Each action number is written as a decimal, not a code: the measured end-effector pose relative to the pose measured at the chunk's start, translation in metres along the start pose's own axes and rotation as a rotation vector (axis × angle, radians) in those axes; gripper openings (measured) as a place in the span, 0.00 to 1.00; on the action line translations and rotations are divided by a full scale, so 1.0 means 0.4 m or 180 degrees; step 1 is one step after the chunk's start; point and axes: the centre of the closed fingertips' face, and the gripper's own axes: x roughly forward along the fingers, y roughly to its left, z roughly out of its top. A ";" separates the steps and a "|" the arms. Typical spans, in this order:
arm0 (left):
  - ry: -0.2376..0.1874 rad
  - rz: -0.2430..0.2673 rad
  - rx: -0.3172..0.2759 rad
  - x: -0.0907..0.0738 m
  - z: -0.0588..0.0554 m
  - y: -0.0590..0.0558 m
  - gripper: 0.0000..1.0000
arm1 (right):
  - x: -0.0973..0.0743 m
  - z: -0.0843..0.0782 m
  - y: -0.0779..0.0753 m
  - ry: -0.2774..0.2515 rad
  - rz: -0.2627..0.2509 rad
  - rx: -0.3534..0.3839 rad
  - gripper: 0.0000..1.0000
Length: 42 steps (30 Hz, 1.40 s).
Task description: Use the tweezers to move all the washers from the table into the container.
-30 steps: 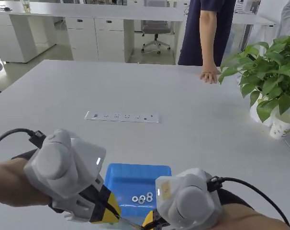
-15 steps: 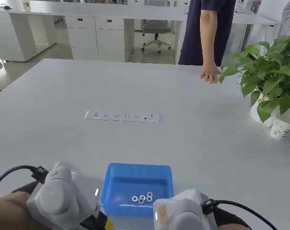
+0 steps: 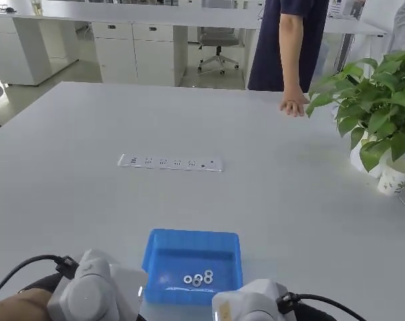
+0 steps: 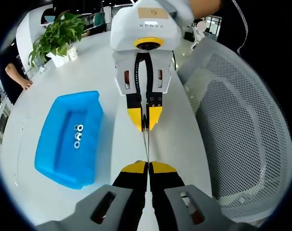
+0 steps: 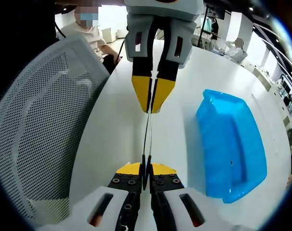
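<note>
The thin metal tweezers stretch between my two grippers, which face each other tip to tip over the table edge. My left gripper is shut on one end, and its yellow tips show in the right gripper view. My right gripper is shut on the other end of the tweezers, with its tips opposite. The blue container lies just beyond them with a small cluster of washers inside; the washers lie in a row on its floor.
A white power strip lies mid-table. A potted plant and a paper cup stand at the right. A person's hand rests on the far edge. A grey mesh chair sits beside the table's near edge.
Both grippers have drawn back toward me and sunk to the bottom of the head view, so the blue container now shows whole. The container and washers have stayed put.
</note>
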 end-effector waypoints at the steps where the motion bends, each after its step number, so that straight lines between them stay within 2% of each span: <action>1: 0.0005 -0.0002 -0.0007 0.003 -0.001 0.000 0.04 | 0.002 -0.004 0.001 0.0007 -0.0005 0.0002 0.06; 7: 0.0043 0.0060 -0.0012 0.023 -0.021 0.005 0.04 | 0.000 -0.007 -0.001 -0.0032 -0.0013 0.0047 0.07; 13: 0.0105 0.0105 0.0027 0.033 -0.034 0.004 0.04 | 0.001 -0.006 0.001 -0.0035 -0.0018 -0.0048 0.08; 28: 0.0231 0.0090 0.0032 0.051 -0.057 -0.005 0.07 | 0.003 -0.005 0.002 -0.0024 0.0008 -0.0055 0.08; 42: 0.0192 0.0109 -0.0078 0.044 -0.062 0.002 0.13 | 0.003 -0.001 0.004 0.0001 0.0022 -0.0043 0.12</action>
